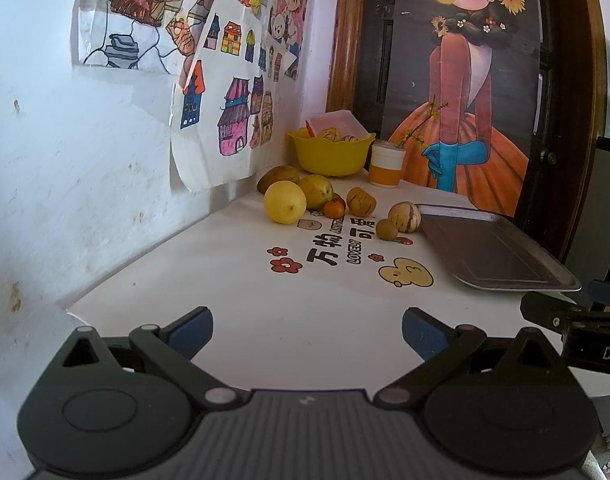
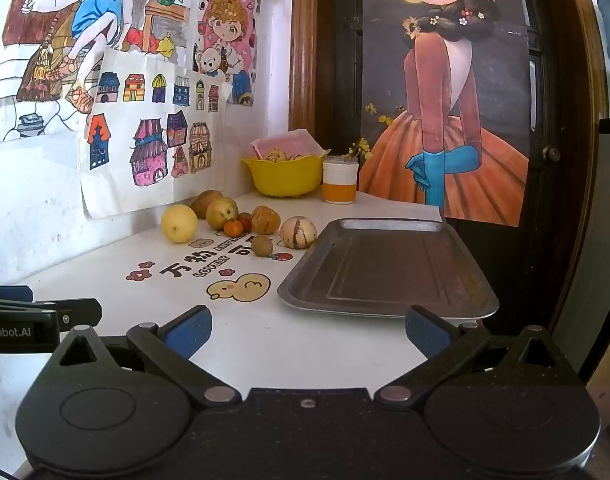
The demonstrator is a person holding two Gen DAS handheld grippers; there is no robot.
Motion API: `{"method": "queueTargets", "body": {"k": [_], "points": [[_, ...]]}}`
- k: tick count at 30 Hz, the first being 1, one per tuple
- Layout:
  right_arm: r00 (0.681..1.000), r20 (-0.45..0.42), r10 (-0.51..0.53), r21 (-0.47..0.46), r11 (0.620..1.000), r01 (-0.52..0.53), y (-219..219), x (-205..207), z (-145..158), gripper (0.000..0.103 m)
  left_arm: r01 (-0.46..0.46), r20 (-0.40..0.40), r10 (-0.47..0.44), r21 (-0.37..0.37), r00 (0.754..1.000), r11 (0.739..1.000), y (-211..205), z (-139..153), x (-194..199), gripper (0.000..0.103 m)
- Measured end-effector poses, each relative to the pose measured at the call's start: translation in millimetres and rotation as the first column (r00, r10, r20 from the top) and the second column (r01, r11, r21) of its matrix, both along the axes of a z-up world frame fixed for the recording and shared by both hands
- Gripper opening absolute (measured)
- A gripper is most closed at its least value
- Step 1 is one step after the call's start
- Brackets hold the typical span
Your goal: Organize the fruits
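Observation:
Several fruits lie in a loose cluster at the back of the white table: a yellow round fruit, a green pear, a small orange, a striped pale melon and a small brown fruit. An empty metal tray sits to their right. My left gripper hangs open over the near table edge, far from the fruits. My right gripper is open too, just before the tray's near rim.
A yellow bowl holding more fruit and a white-and-orange cup stand at the back corner. Drawings cover the wall on the left. A dark door with a poster rises behind the tray.

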State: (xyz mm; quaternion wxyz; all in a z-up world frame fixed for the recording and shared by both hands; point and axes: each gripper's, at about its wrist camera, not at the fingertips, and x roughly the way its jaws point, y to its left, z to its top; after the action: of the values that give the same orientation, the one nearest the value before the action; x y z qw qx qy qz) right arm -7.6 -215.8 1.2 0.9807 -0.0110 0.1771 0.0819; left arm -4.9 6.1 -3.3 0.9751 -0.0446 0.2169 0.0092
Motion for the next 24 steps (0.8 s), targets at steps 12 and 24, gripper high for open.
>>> {"method": "queueTargets", "body": {"k": [12, 24], "points": [[1.000, -0.001, 0.000, -0.002, 1.000, 0.000, 0.7, 0.1, -0.8, 0.102, -0.005, -0.007, 0.005, -0.003, 1.000, 1.000, 0.2, -2.4, -2.3, 0.103], [1.000, -0.020, 0.004, -0.010, 1.000, -0.004, 1.5, 3.7, -5.4, 0.102, -0.011, -0.027, 0.011, 0.001, 1.000, 1.000, -1.8, -1.7, 3.3, 0.103]]}}
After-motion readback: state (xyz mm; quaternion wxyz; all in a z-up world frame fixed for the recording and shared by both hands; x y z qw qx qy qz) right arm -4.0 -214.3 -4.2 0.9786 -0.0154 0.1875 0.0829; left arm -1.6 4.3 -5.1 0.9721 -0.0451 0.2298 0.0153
